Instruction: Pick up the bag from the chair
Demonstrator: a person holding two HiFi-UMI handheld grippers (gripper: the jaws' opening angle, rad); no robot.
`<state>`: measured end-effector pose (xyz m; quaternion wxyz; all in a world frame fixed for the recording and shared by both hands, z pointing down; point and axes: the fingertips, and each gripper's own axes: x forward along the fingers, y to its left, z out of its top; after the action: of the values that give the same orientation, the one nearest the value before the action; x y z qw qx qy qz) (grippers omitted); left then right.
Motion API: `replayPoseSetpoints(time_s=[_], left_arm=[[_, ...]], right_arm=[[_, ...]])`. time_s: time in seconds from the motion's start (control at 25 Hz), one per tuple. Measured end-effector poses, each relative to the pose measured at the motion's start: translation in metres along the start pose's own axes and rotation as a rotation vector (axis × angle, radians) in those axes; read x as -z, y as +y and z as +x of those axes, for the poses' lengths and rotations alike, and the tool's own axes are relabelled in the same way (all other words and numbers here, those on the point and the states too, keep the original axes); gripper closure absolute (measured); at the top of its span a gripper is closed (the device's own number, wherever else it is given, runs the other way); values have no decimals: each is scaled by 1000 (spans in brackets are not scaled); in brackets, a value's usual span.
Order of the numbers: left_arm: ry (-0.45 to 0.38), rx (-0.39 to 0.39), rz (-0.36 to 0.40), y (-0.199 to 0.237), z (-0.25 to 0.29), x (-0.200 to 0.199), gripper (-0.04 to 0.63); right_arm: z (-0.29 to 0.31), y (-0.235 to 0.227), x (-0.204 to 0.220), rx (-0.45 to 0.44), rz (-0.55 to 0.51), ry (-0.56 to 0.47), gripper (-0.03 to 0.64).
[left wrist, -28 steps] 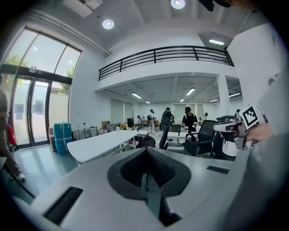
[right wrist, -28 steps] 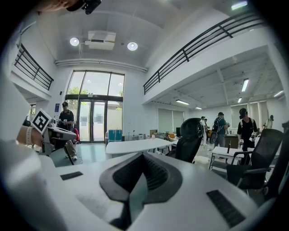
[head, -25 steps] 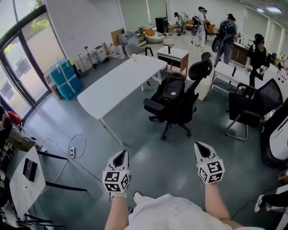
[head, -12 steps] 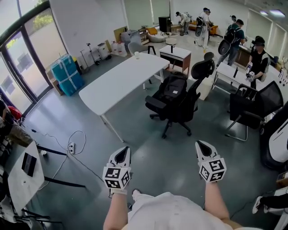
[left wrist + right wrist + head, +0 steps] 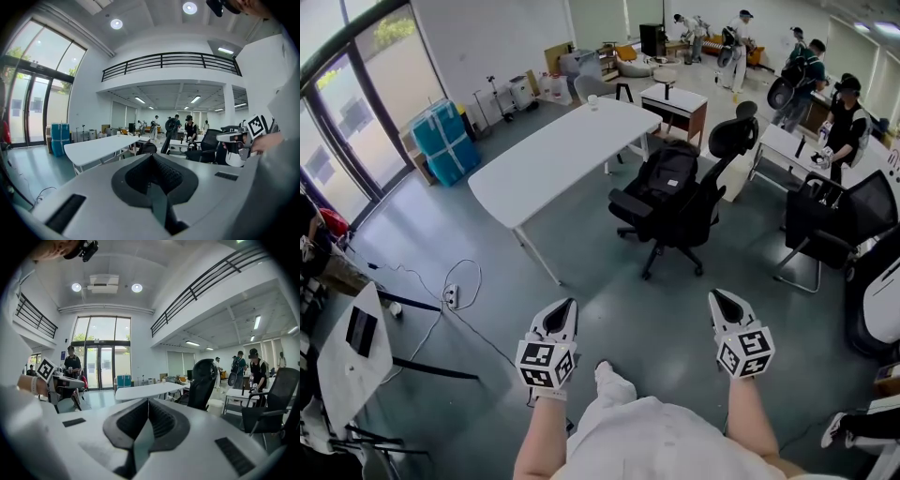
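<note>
Straight ahead in the head view: a black fabric backpack-style bag (image 5: 667, 178), standing upright on the seat of a black swivel office chair (image 5: 680, 230), leaning on the backrest with its front panel turned toward the camera. Well apart from both tongs, with only grey floor (image 5: 609, 272) between. Left tongs (image 5: 566, 307) pressed together with nothing pinched, held low at the left; right tongs (image 5: 718, 299) likewise pressed together and empty at the right. Hard to make out any strap or handle on the bag. From the left gripper view, just its dark top peeking over the gripper's white body; from the right gripper view, largely screened by the chair's tall backrest and headrest. Just beside the chair, a long white worktop (image 5: 567, 155) carrying a small pale cup (image 5: 592, 100) near its far end. Further round: blue wrapped boxes (image 5: 441, 150) by the glass wall, a second black mesh chair (image 5: 830, 220) at the right, a white power strip with looping cable (image 5: 450, 298) on the floor at the left, and several people (image 5: 844, 112) standing at the far side of the room.
</note>
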<state>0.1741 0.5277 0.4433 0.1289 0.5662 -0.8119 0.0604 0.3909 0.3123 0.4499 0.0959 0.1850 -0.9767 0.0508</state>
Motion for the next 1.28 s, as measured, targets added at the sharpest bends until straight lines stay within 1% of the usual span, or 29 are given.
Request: replayPoseSetpoints(time_s=[0.2,0.44,0.6,0.92,1.12,1.28], left_arm=[[0,-4,-27,13,15,1,572],[9,15,-32,37,49,-3,572],[6,12,-36,68,74,-13,572],[-17,15,-46,144,124,-40,572],[-35,34,-50,182,150,-54,572],[-38,46,-51,205,167,-55,572]], right_arm=[[21,0,1,-14,2,11,597],[61,-5,-6,-5,8,16,597],[95,-10,-14,12,10,15,597],[173,-14,-41,59,0,3,597],[214,-8,-52,77,-1,2,597],[241,-4,-52,86,1,6,597]])
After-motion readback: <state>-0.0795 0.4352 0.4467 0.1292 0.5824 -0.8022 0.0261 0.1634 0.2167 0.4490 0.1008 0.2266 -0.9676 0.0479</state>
